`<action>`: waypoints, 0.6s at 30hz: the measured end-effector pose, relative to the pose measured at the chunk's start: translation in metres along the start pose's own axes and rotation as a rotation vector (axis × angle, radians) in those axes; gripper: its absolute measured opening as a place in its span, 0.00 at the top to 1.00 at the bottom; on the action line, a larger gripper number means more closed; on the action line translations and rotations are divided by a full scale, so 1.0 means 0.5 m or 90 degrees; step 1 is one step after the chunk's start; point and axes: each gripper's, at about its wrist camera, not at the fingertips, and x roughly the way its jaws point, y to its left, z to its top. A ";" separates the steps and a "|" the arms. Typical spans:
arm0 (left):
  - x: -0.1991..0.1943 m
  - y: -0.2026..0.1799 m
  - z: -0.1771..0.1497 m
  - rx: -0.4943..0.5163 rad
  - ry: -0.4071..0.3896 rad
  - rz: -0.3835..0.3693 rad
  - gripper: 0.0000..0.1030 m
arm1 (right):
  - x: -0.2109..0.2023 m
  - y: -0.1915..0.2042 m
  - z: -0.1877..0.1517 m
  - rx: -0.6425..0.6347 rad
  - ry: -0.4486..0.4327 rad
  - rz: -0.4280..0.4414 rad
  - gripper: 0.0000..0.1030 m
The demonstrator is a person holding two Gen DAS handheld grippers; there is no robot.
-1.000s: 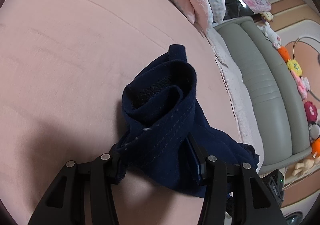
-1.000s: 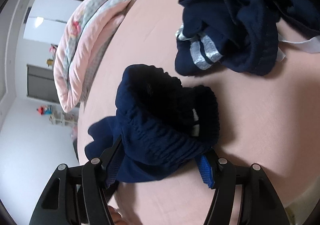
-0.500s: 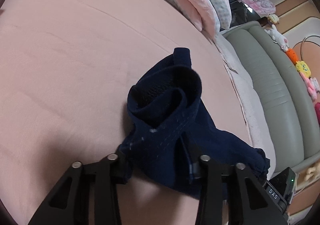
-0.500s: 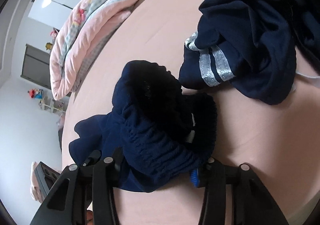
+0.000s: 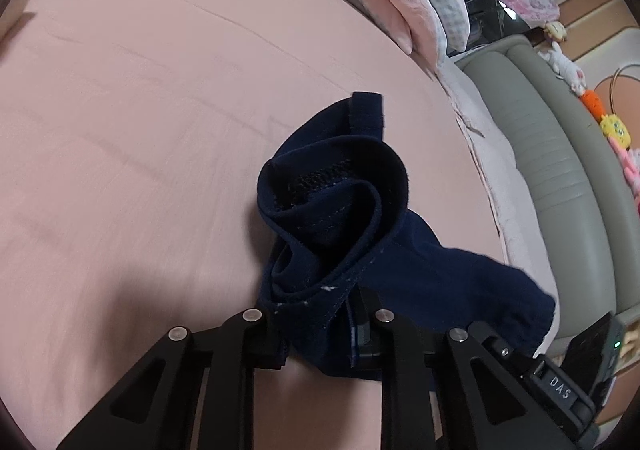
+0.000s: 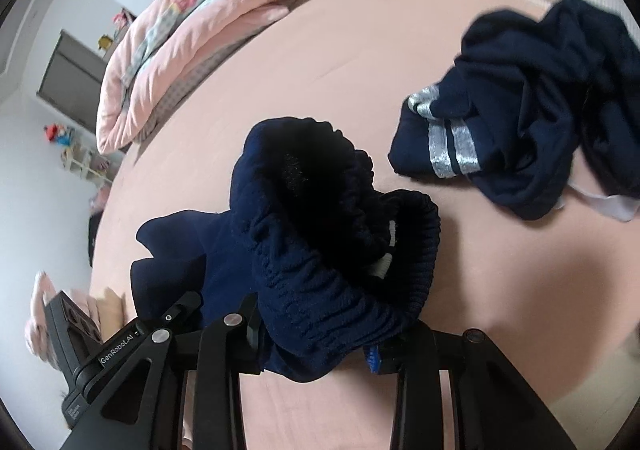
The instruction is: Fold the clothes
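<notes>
So right now I've got both tools clamped on the same navy garment (image 5: 340,218): the left tool (image 5: 320,330) is pinched on a stitched hem end, and the right tool (image 6: 316,342) is biting the gathered elastic waistband, so it looks like little shorts or pants to me. The piece is bunched and drooping between the two grips, hanging just above the pink bed (image 5: 140,110) with its loose end trailing toward the bed edge. My read is I'm mid-carry or mid-spread, holding it by two ends to get it laid out, not on an actual fold crease yet. Next move needs the two tools pulled apart to take the slack out, then lowered so the cloth lands flat on open sheet, well clear of the second navy piece with silver stripes (image 6: 520,122) lying crumpled off to the right. Compared to a second ago, the left tool's fingers have squeezed noticeably closer together on the hem, the striped pile has slid further away in the right view, and the rolled quilt (image 6: 192,34) shows more.
</notes>
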 end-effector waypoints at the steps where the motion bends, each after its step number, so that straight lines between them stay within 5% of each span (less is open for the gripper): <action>1: -0.003 -0.004 -0.005 0.006 0.001 0.003 0.83 | -0.006 0.006 -0.002 -0.014 -0.002 -0.009 0.68; 12: -0.022 -0.028 -0.045 0.075 0.011 0.043 0.83 | -0.033 0.051 -0.015 -0.122 -0.014 -0.088 0.68; 18: -0.021 -0.001 -0.045 0.035 0.033 0.004 0.83 | -0.022 0.076 -0.009 -0.144 -0.007 -0.127 0.68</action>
